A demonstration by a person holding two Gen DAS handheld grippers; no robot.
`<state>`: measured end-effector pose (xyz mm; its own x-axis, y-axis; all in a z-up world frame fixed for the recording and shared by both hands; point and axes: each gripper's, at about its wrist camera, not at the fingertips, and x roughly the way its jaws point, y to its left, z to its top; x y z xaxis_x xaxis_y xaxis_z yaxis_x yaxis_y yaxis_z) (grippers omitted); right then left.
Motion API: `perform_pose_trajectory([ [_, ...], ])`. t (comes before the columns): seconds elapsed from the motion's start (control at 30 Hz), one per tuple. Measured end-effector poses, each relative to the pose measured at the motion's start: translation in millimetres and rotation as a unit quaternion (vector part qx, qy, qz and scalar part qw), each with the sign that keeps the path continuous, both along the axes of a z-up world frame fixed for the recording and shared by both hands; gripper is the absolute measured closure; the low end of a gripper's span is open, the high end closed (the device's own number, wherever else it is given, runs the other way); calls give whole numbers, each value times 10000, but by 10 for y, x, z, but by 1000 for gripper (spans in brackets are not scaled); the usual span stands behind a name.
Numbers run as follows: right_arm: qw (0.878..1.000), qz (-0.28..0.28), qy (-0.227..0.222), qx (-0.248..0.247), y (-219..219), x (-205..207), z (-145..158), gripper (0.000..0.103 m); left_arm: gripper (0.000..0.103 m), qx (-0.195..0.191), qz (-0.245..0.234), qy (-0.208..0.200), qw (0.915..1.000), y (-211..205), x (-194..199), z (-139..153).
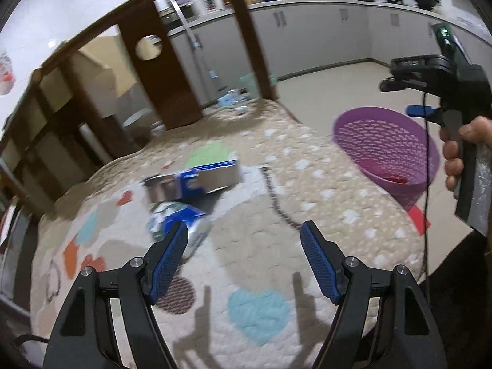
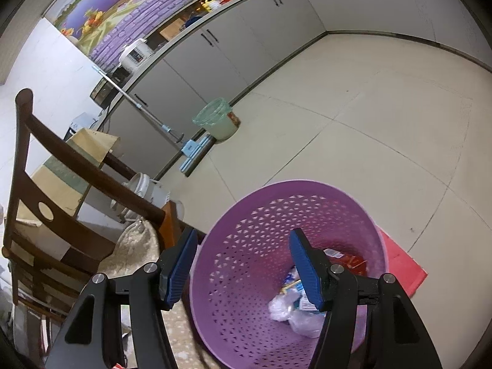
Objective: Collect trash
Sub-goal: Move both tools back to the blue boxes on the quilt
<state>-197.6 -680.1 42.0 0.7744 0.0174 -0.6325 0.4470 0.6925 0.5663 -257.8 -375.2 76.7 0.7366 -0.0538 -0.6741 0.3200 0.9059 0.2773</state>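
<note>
Here's the left gripper [image 1: 244, 238] out over the table [image 1: 307, 184], which wears a beige quilted cloth dotted with coloured patches. Its jaws are spread wide and nothing sits between them. Just ahead of the left fingertip lies a crumpled blue and white packet [image 1: 181, 218], a bit of trash waiting on the cloth. Right behind it is a blue and silver box [image 1: 209, 178] lying on its side, and both are blurred, so the print cannot be read.

Over at the far right edge of the table stands the purple basket [image 1: 384, 153], with its perforated wall. A hand [image 1: 458, 150] grips the handle of the other tool just beside it.

Now the right gripper [image 2: 243, 246]: it hangs above the purple basket [image 2: 246, 246], pointing down into it. Its jaws are spread too, one finger outside the rim and one over the inside, and they hold nothing. Down in the bottom sits the collected trash: a clear plastic bag [image 2: 295, 313], a small carton [image 2: 290, 286] and a red wrapper [image 2: 353, 259].

A dark wooden chair [image 2: 77, 166] stands at the table's left side. Beyond it, a mop [image 2: 190, 150] and a green-lined bin [image 2: 216, 120] rest against the grey cabinets [image 2: 246, 37].
</note>
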Motion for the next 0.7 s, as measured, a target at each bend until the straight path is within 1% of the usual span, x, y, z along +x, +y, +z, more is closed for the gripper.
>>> perform_pose_trajectory([
  [0.1,10000,95,-3,3,36,49,16,36,28,26,222,-102,9997,103,-54,59],
  [0.2,9999,107,3,67,48,83,3,36,28,212,291,-146,9992,179,-163,112],
  [0.27,9999,124,60,49,61,104,-21,35,28,282,347,-192,9988,194,-149,160],
  [0.33,9997,183,150,46,72,123,-63,35,28,274,386,-228,9986,201,-121,200],
  [0.4,9995,263,183,59,73,117,-93,35,28,304,435,-204,9984,220,-76,200],
  [0.5,9992,252,255,-173,73,76,-131,32,28,349,588,-30,9977,318,3,195],
  [0.6,9986,255,391,-255,62,52,-205,32,28,165,910,128,9956,525,93,270],
  [0.7,9968,213,424,-638,126,8,-160,32,28,-23,1276,133,9917,793,170,387],
])
